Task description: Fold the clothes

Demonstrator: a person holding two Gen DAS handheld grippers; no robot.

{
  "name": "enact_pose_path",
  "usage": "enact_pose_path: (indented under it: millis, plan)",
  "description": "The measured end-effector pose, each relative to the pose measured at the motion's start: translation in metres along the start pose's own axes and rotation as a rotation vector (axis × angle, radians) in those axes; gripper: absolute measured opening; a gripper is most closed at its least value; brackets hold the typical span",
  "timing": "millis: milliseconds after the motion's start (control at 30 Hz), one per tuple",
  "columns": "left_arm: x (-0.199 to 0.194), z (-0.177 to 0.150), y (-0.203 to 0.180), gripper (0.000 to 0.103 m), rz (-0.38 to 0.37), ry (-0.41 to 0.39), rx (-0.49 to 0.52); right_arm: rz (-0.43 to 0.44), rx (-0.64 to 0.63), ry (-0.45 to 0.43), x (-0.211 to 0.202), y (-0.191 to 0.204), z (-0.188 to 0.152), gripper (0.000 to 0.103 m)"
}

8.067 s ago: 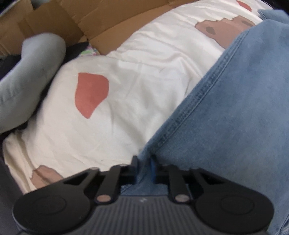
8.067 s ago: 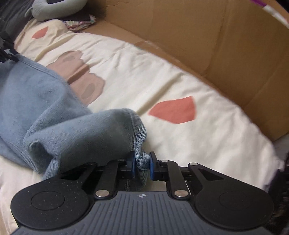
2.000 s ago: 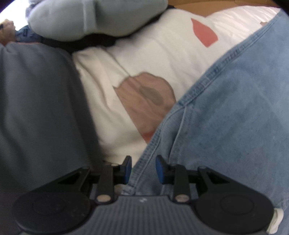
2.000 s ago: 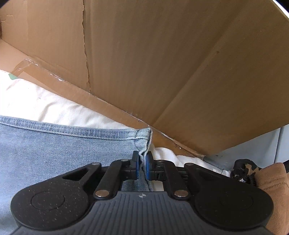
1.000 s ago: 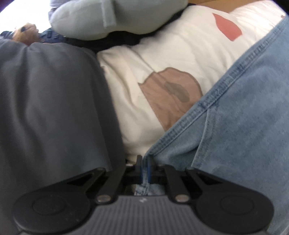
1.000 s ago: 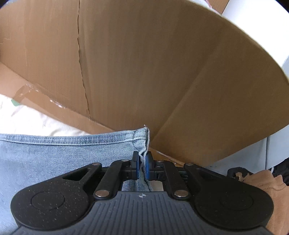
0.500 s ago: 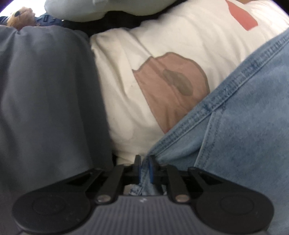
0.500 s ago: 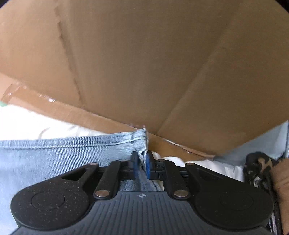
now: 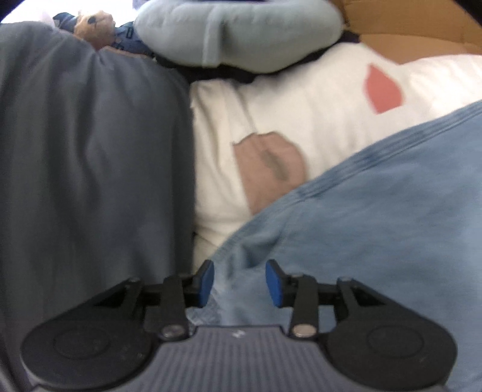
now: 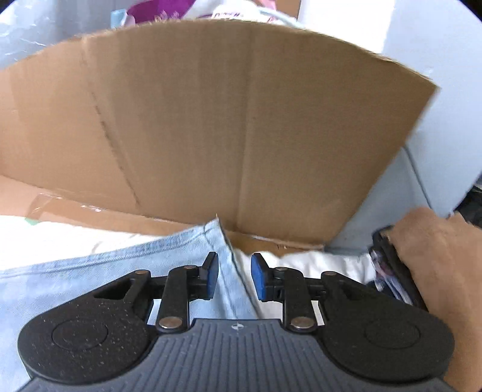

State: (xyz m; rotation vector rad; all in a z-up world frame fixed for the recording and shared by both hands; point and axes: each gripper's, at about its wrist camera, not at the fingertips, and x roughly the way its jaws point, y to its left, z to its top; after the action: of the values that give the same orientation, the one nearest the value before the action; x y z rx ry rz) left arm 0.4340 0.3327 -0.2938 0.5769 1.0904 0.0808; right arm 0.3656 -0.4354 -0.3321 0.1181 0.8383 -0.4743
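Light blue jeans [image 9: 376, 217] lie spread on a white bedsheet [image 9: 301, 99] printed with red and brown shapes. In the left wrist view my left gripper [image 9: 239, 282] has its jaws opening, and a bunched corner of the denim sits loosely between the blue pads [image 9: 205, 279] without being pressed. In the right wrist view the jeans [image 10: 126, 265] reach a seamed corner in front of my right gripper [image 10: 234, 279]. Its jaws are opening too, and the denim edge lies between the pads [image 10: 259, 280], touching neither firmly.
A grey duvet [image 9: 90, 181] fills the left, with a pale blue neck pillow [image 9: 235, 30] and a small plush toy [image 9: 93, 25] behind. A tall cardboard sheet [image 10: 211, 126] stands behind the bed. Brown fabric [image 10: 446, 265] and dark items lie at the right edge.
Both grippers went from pinching the jeans' corners to standing apart, and the denim has slipped free. Both views have pulled back a little and risen.
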Motion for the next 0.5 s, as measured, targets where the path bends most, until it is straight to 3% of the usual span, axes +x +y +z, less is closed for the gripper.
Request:
enact_pose_path:
  millis: [233,400,500]
  plan:
    - [-0.057,-0.012,-0.064,0.043,-0.028,0.011,-0.013,0.065,0.048,0.017,-0.030,-0.003,-0.064,0.030]
    - [-0.095,-0.020,-0.083,0.043,-0.060,-0.013,-0.060,0.107,-0.003,0.040,-0.045,-0.006,-0.077,0.030]
    - [-0.112,-0.026,-0.099,0.043,-0.082,-0.025,-0.097,0.137,0.000,0.045,-0.029,-0.014,-0.085,0.033]
